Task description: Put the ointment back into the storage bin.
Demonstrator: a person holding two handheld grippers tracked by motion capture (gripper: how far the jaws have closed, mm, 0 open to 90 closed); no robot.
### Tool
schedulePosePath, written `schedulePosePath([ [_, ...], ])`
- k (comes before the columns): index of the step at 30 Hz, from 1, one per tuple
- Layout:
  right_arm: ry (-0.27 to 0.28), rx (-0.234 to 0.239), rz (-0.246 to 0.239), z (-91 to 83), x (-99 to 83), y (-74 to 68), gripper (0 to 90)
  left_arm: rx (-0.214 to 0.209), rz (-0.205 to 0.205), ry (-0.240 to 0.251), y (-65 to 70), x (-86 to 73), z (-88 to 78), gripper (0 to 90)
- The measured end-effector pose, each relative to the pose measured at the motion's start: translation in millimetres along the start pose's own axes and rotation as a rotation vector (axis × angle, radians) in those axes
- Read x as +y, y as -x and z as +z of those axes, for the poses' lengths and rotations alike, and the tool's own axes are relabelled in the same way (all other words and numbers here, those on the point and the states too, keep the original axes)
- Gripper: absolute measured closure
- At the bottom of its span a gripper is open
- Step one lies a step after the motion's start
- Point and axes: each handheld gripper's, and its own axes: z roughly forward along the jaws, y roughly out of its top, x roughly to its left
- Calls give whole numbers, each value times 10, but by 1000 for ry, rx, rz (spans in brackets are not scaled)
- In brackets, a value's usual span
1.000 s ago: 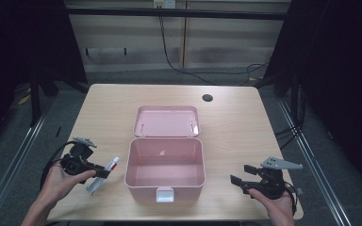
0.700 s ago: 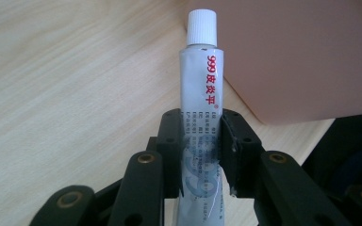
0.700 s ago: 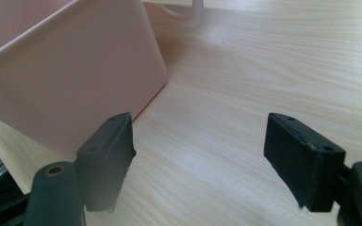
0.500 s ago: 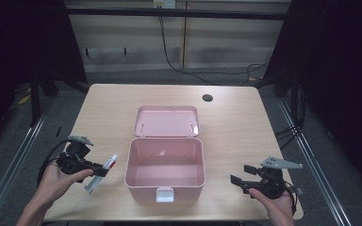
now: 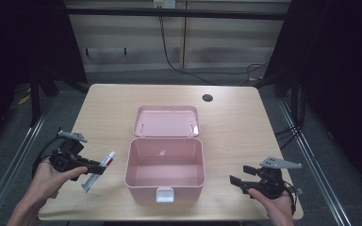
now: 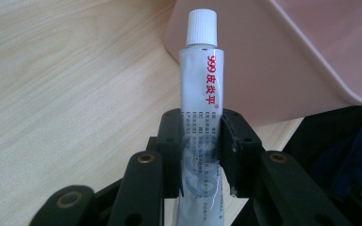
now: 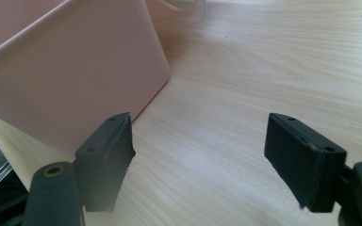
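At the left side of the worktop (image 5: 118, 101), your left tongs (image 5: 94, 168) are clamped on a white tube (image 5: 99, 170) with a white cap and red lettering. From the left gripper view, the two black pads press on the tube's (image 6: 201, 94) lower half, one on each side, and the capped end points away from the tongs (image 6: 201, 153) toward the wall of the pink box (image 6: 283, 52). From above, the tube lies slanted, just beside the box's left wall — near it, not inside it.

At the middle of the worktop, the pink box (image 5: 165, 167) stands with its lid (image 5: 166, 121) folded flat behind it. A white latch (image 5: 165, 194) sits on its front wall.

Your right tongs (image 5: 238, 178) are at the right near corner, apart from the box, jaws spread wide with nothing between them. From the right gripper view, bare wood lies between the pads of the tongs (image 7: 200, 148) — the box's corner (image 7: 70, 70) stands to the left.
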Motion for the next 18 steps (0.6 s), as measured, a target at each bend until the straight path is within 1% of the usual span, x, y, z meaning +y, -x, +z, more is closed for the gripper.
schedulePosePath([
  [1,-3,-2,2,1,0,-2,239,1,8,-1,4,7,-15,710],
  [3,-3,-1,3,3,0,1,239,2,5,4,15,12,-21,710],
  [4,-3,-2,3,2,0,0,238,-3,11,2,23,22,-42,711],
  [5,-3,-1,3,1,0,0,238,-6,25,-3,29,38,-69,711],
  [8,-1,0,2,0,-2,1,238,3,36,-3,61,75,-106,711],
  [9,-1,1,2,0,-1,2,238,-6,48,-3,66,86,-122,711],
  [11,-2,0,1,1,-1,2,238,-22,52,14,87,106,-156,711],
  [12,-4,1,4,0,-1,0,238,-18,48,21,97,112,-167,710],
  [13,-4,1,4,1,-1,0,238,-19,57,24,98,119,-181,711],
  [15,-2,0,-1,2,-2,6,238,-23,55,32,120,127,-204,711],
  [16,-2,0,0,1,-2,6,238,-20,69,25,134,133,-222,711],
  [18,-5,-2,-2,2,-3,5,238,-18,81,27,162,139,-254,710],
])
